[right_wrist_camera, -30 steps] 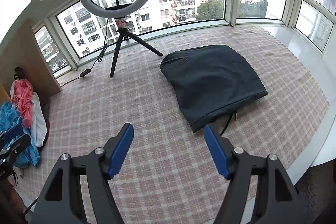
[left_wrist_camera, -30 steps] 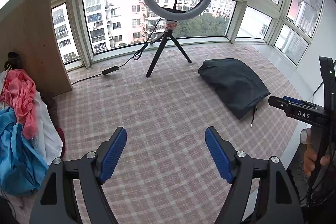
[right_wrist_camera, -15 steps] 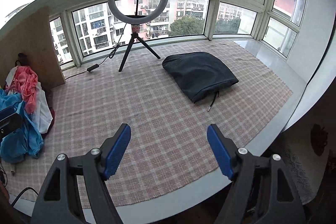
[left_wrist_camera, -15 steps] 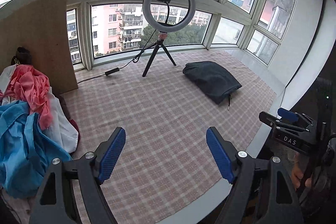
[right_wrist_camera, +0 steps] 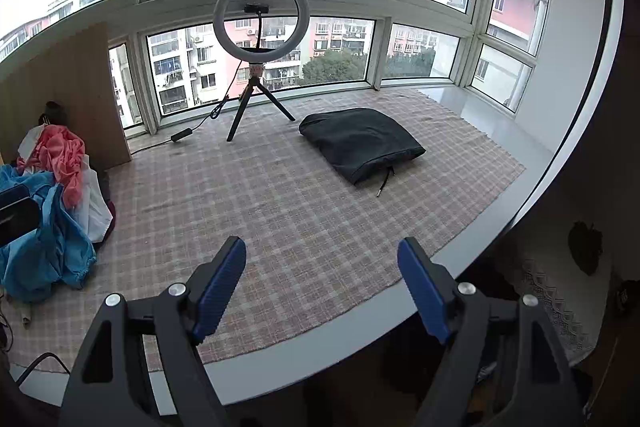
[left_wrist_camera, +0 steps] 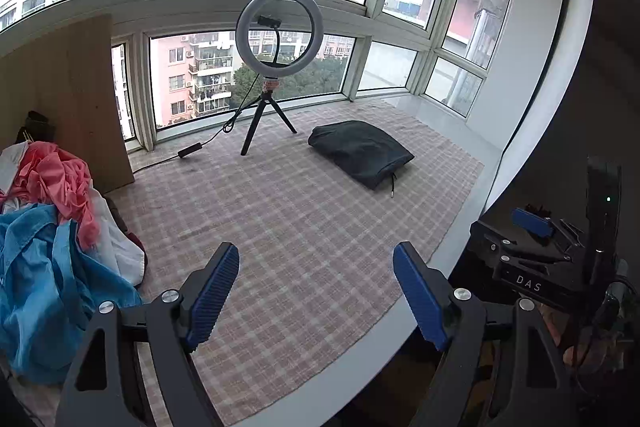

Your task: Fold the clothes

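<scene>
The folded dark garment (right_wrist_camera: 360, 143) lies at one o'clock on my checked tabletop (right_wrist_camera: 304, 211), well clear of both tongs. A heap of unfolded clothes (left_wrist_camera: 48, 239) sits at nine o'clock. My left tongs (left_wrist_camera: 316, 291) gape wide with nothing between them; my right tongs (right_wrist_camera: 322, 287) are opening, also bare. A ring light (right_wrist_camera: 260, 23) stands at twelve o'clock.
</scene>
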Demonstrator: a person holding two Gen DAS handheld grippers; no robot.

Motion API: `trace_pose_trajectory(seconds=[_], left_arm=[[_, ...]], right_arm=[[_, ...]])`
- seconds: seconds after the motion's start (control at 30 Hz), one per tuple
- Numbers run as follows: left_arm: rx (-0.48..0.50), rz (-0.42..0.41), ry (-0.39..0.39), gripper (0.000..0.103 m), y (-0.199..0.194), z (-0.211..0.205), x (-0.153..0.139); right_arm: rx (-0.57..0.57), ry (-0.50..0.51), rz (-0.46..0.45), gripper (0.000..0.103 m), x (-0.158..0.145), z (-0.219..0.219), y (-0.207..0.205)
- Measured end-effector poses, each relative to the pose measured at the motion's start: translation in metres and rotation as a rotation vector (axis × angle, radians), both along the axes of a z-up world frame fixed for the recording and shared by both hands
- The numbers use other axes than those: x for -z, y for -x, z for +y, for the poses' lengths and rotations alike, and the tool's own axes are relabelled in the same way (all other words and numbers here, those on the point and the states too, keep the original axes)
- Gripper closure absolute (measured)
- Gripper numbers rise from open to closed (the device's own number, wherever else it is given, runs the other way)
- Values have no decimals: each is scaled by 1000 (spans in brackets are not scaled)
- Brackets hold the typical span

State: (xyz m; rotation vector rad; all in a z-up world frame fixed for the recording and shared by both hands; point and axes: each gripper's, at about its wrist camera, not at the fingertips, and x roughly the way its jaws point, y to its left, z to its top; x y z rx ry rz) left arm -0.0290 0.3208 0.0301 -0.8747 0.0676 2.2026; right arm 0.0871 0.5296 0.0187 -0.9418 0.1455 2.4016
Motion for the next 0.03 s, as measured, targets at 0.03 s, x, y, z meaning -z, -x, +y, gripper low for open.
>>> trace_pose_trajectory(seconds=[0.03], left_arm=[[2,9,-7,25,-3,-1,-1]], right_arm=[[2,3,-1,25,0,-1,-2]])
